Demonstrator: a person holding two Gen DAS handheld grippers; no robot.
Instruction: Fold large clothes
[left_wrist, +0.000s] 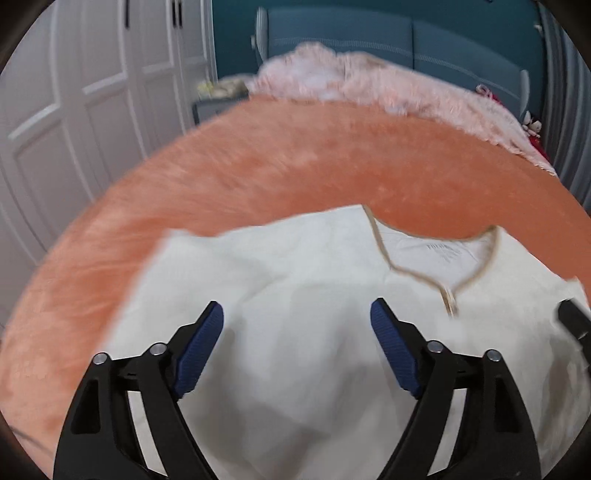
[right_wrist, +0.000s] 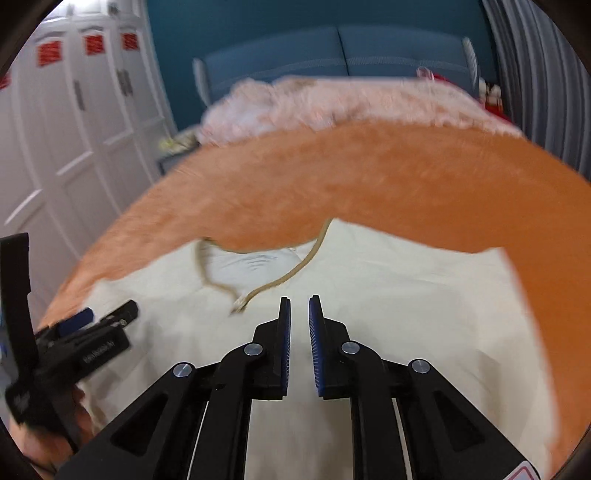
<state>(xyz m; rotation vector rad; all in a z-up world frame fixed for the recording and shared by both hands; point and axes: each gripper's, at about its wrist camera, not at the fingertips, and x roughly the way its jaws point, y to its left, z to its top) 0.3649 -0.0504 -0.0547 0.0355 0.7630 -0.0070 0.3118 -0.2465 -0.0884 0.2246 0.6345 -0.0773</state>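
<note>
beside the shirt (right_wrist: 388, 295), only right view shows left gripper (right_wrist: 107, 315).

No lettering is legible. Faint, blurred print sits inside the neckline of the cream garment (left_wrist: 441, 254), ahead of the tongs. White characters on the left gripper (right_wrist: 101, 349) body are too small to read.

shirt (left_wrist: 303, 295): smooth matt cream cloth;
blanket (left_wrist: 295, 166): fuzzy orange plush;
gripper pads (left_wrist: 199, 350): ribbed blue rubber, black plastic arms
</note>
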